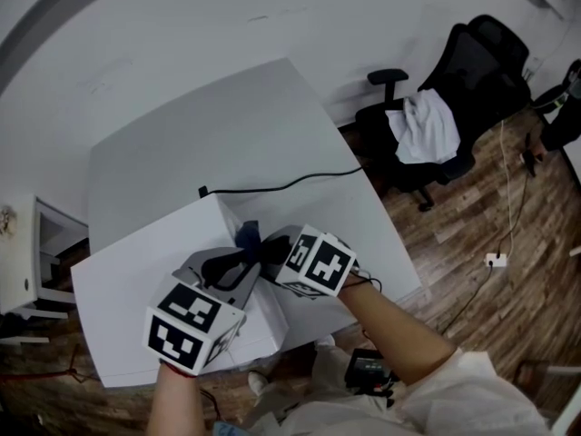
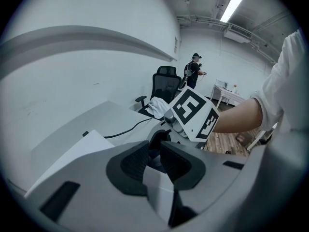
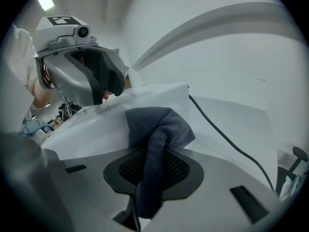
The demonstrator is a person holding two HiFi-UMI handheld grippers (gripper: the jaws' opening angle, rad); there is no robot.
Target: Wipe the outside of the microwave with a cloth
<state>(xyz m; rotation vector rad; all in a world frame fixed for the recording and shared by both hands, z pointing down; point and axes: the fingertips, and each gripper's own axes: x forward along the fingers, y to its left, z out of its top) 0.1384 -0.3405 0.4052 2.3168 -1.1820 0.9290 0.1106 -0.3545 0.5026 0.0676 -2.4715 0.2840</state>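
Right fingers: the pads (image 3: 179, 170) of the right gripper (image 3: 150, 151) are pressed together on a dark grey-blue terry cloth (image 3: 157, 124). A thick fold is pinched between them and a bunched head sticks out ahead of the tips.
Left fingers: the pads (image 2: 131, 164) of the left gripper (image 2: 153, 151) stand a narrow way apart, and only the pale surface below shows in the gap. Nothing is gripped.
Cloth: its bunched head lies on the top panel, close to the far right corner.
Microwave: the white box-shaped microwave (image 1: 127, 280) sits on the near left part of the plain white table (image 1: 227, 134), with both grippers above its top.
Cord: a thin black power cord (image 1: 281, 185) leaves the far side of the casing and runs right across the table, just beyond the cloth.
Left gripper placing: it is over the near left of the top panel. Whether it bears on the casing or only hovers cannot be settled from these views.
Step in hand: judged to be wiping the top panel, with most of it and all the sides not yet covered.
Method: hold the pinch firm and tilt the right gripper so that cloth, not the plastic tips, meets the panel. Work in straight overlapping passes from the far edge to the near edge.
Bracing: the casing is likely light and may slide, so steady it with the left gripper.
Risk: a stroke past the far edge could snag the cord, so end each pass short of it.
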